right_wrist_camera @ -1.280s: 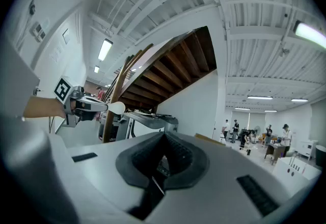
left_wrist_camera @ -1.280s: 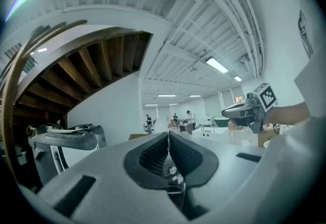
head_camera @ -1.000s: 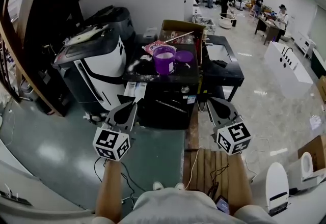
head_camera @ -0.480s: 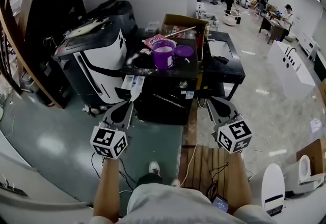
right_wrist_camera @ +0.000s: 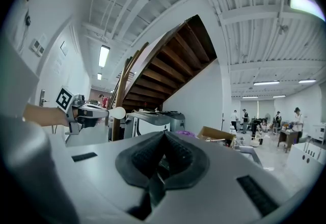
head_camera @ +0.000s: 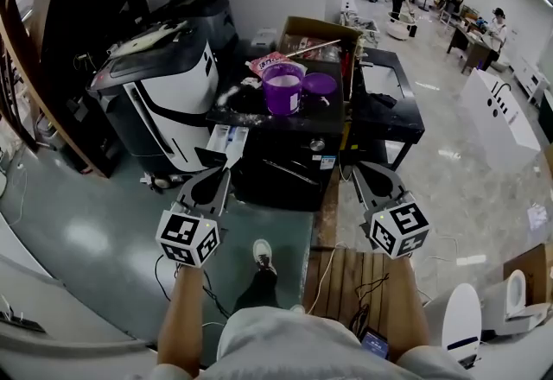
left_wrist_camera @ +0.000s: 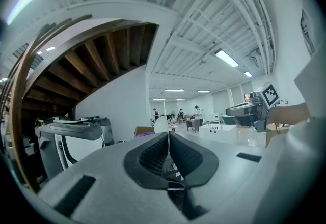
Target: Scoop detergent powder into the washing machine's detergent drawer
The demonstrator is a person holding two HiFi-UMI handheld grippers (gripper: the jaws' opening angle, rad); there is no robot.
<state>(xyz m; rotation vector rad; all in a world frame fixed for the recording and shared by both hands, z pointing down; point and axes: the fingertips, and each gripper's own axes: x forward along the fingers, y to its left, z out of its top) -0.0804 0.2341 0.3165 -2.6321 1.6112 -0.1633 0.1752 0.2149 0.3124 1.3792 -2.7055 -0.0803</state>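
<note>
Open hall, black washing machine [head_camera: 294,154] topped by purple tub [head_camera: 282,93] of pale powder, fingers of left gripper [head_camera: 224,175] clamping white scoop [head_camera: 232,161], right gripper [head_camera: 362,169] fingers closed, empty.

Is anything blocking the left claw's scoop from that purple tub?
Nothing visible. Only open air lies between the left claw, shut on the white scoop, and the purple tub atop the washing machine; its lid lies beside it.

Tub [head_camera: 282,90] on the washing machine [head_camera: 289,164], lid [head_camera: 319,83] just right of it, box [head_camera: 313,28] behind; drawer [head_camera: 226,138] juts out front-left; left tool [head_camera: 223,178] with scoop [head_camera: 232,162] before the drawer; another appliance [head_camera: 164,98] stands left.
</note>
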